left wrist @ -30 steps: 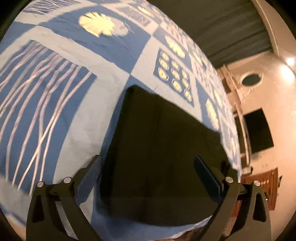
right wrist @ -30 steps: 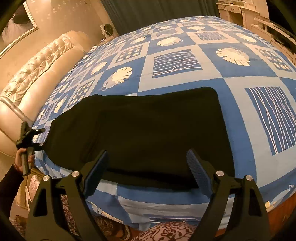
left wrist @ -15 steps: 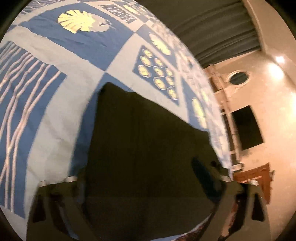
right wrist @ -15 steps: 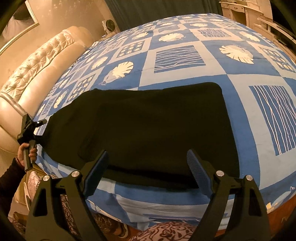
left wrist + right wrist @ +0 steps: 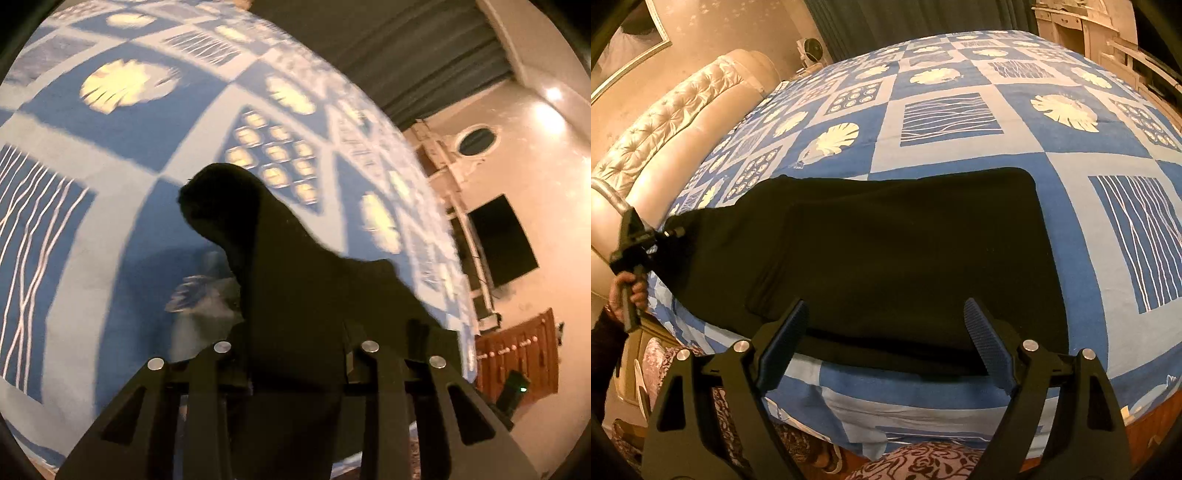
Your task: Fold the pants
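Observation:
Black pants (image 5: 886, 240) lie folded lengthwise across the near part of a blue patterned bedspread (image 5: 960, 114). At the far left end, my left gripper (image 5: 646, 236) grips the pants' tip and lifts it off the bed. In the left wrist view the dark fabric (image 5: 288, 266) rises in a peak and runs down between the closing jaws of the left gripper (image 5: 295, 332), hiding its pads. My right gripper (image 5: 886, 306) stands open just above the pants' near edge, with nothing pinched between its fingers (image 5: 982, 332).
A tufted cream headboard (image 5: 665, 122) borders the bed on the left. A person's hand (image 5: 628, 291) holds the left gripper's handle. A dark wall screen (image 5: 502, 240) and a wooden cabinet (image 5: 517, 354) lie beyond the bed. The bed's near edge (image 5: 923, 402) drops to patterned cloth (image 5: 916, 461).
The left gripper's jaws went from wide open over the flat pant end to closed on it, and have raised the fabric. The right gripper has kept still.

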A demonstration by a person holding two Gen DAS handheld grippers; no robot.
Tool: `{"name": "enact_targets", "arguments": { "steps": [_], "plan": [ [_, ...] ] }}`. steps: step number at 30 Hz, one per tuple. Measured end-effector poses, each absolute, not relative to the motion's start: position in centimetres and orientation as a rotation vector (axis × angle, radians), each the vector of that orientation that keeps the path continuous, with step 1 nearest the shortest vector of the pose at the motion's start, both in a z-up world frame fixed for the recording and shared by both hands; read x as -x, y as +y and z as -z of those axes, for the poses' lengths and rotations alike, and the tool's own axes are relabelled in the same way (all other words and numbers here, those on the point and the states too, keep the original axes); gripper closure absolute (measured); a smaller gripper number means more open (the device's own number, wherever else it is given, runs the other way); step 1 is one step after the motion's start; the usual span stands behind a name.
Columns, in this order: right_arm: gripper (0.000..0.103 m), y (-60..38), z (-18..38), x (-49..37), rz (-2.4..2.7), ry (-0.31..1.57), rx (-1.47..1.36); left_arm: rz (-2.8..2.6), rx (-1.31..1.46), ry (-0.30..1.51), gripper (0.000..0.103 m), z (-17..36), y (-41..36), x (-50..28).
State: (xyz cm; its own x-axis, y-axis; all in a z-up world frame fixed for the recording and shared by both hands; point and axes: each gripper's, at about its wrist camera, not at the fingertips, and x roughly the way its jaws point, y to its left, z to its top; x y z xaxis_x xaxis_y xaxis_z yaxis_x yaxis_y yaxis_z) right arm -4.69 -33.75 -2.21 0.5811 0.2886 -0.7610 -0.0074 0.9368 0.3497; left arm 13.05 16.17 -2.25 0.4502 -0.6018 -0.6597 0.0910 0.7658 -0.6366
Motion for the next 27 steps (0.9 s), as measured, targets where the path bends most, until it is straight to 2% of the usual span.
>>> {"name": "enact_targets", "arguments": {
  "steps": [5, 12, 19, 27],
  "plan": [
    [0.017, -33.6, 2.0, 4.8, -0.181, 0.933, -0.325, 0.564, 0.548, 0.973, 0.073, -1.6, 11.7, -13.0],
    [0.017, -33.7, 1.9, 4.8, -0.183, 0.935, -0.328, 0.680, 0.492, 0.967, 0.073, -3.9, 4.0, -13.0],
    [0.017, -33.7, 2.0, 4.8, -0.181, 0.938, -0.331, 0.734, 0.424, 1.002, 0.073, -3.3, -3.4, -13.3],
    [0.017, -33.7, 2.1, 4.7, -0.185, 0.945, -0.333, 0.737, 0.321, 1.087, 0.072, 0.1, -11.3, -13.3]
  ]
}}
